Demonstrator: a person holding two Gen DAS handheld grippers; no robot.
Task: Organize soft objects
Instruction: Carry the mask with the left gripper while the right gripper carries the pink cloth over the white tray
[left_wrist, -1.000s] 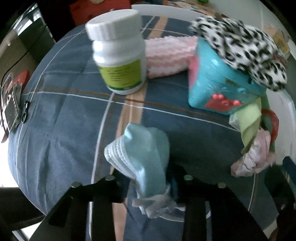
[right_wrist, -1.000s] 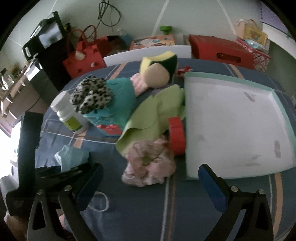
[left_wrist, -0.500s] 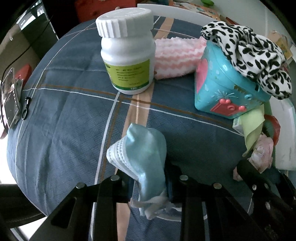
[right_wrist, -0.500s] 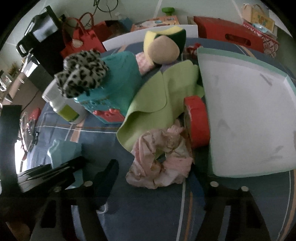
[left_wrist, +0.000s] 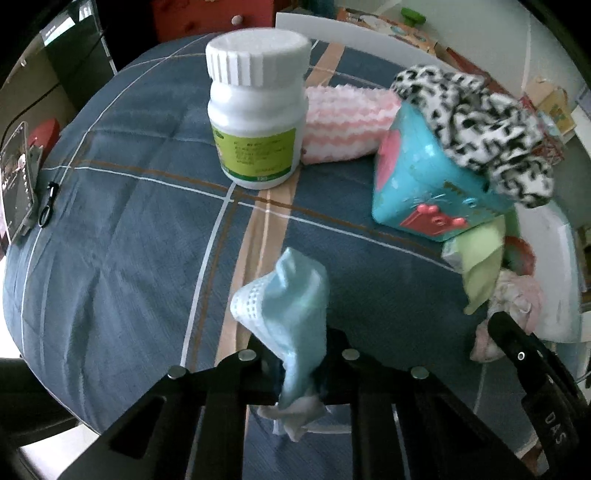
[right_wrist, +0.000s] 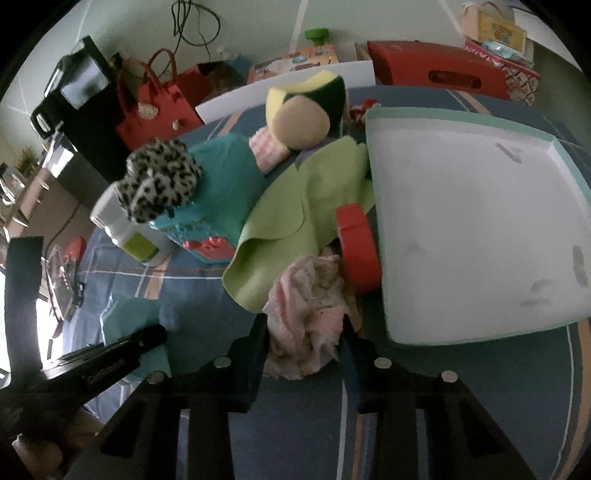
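My left gripper (left_wrist: 301, 363) is shut on a light blue face mask (left_wrist: 291, 306) and holds it above the blue checked tablecloth. My right gripper (right_wrist: 304, 341) has closed around a crumpled pink cloth (right_wrist: 310, 299), which also shows in the left wrist view (left_wrist: 513, 306). A green cloth (right_wrist: 295, 206) lies beside it. A leopard-print scrunchie (right_wrist: 159, 181) sits on a teal toy box (right_wrist: 218, 206). A pink striped towel roll (left_wrist: 347, 129) lies behind the box. A white tray (right_wrist: 476, 229) with a teal rim lies at the right.
A white pill bottle (left_wrist: 258, 110) stands on the table. A red object (right_wrist: 358, 247) lies against the tray's left edge. A yellow-green sponge (right_wrist: 314, 88) and a beige ball (right_wrist: 303, 123) are at the back. A phone (left_wrist: 16, 184) lies at the left table edge.
My right gripper moved forward and closed on the pink cloth. My left gripper lifted the blue mask a little and pulled back slightly.
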